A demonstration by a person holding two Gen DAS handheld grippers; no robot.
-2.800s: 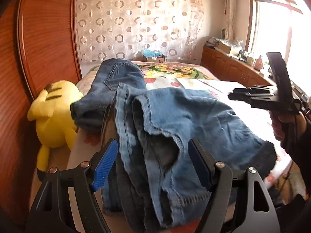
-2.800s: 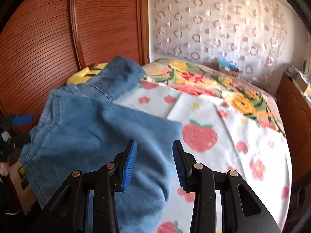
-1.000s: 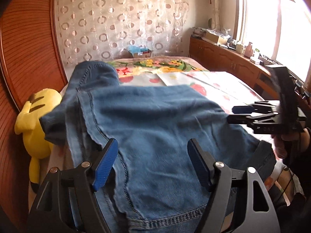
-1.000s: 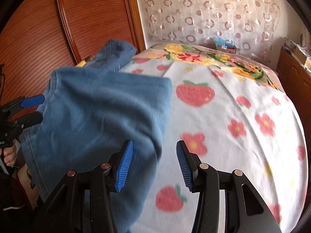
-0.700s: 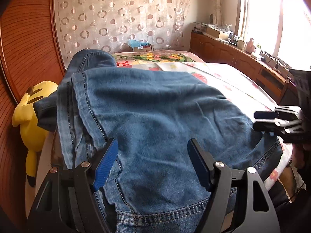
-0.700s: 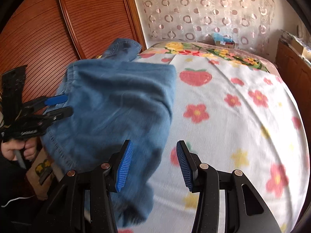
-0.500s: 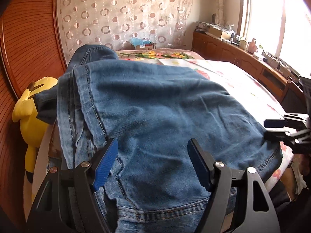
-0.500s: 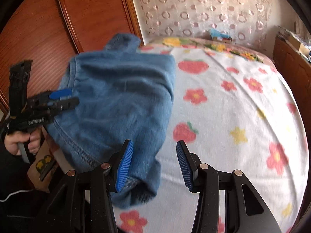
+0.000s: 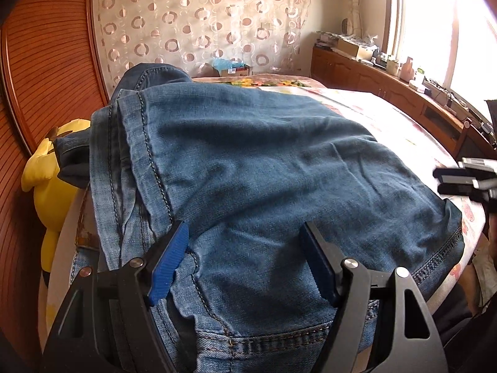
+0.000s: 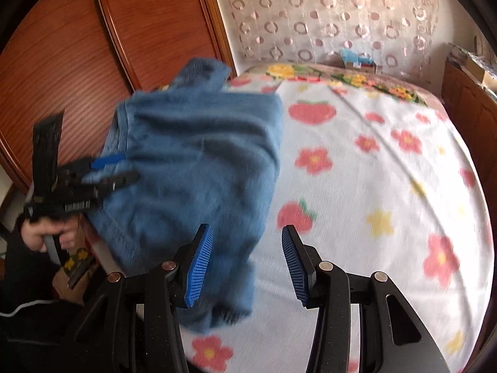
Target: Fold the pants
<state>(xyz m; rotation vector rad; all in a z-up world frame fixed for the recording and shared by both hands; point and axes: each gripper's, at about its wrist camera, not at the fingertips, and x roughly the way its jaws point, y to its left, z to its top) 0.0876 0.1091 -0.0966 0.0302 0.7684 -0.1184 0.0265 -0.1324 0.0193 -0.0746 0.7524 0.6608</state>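
Note:
The blue jeans (image 9: pixel 264 168) lie folded over on the near left part of the bed, with the hem stitching toward me. My left gripper (image 9: pixel 243 262) hovers open just above their near edge; its pads (image 9: pixel 169 264) straddle the cloth without pinching it. At the right rim of that view my right gripper (image 9: pixel 466 177) is off the jeans. In the right wrist view the jeans (image 10: pixel 192 161) are blurred at the left. My right gripper (image 10: pixel 247 265) is open over their near corner and the sheet. The left gripper (image 10: pixel 108 171), held in a hand (image 10: pixel 43 233), rests at their left edge.
A white bedsheet (image 10: pixel 372 171) with strawberries and flowers covers the bed. A yellow plush toy (image 9: pixel 52 186) sits against the wooden panelling (image 9: pixel 37 77) at the left. A low wooden cabinet (image 9: pixel 372 71) runs under the window. A cardboard box (image 9: pixel 231 68) stands at the far wall.
The top layer of the jeans has settled flat. My left gripper has sunk closer to them. My right gripper has drawn away from the jeans toward the right; both stay open.

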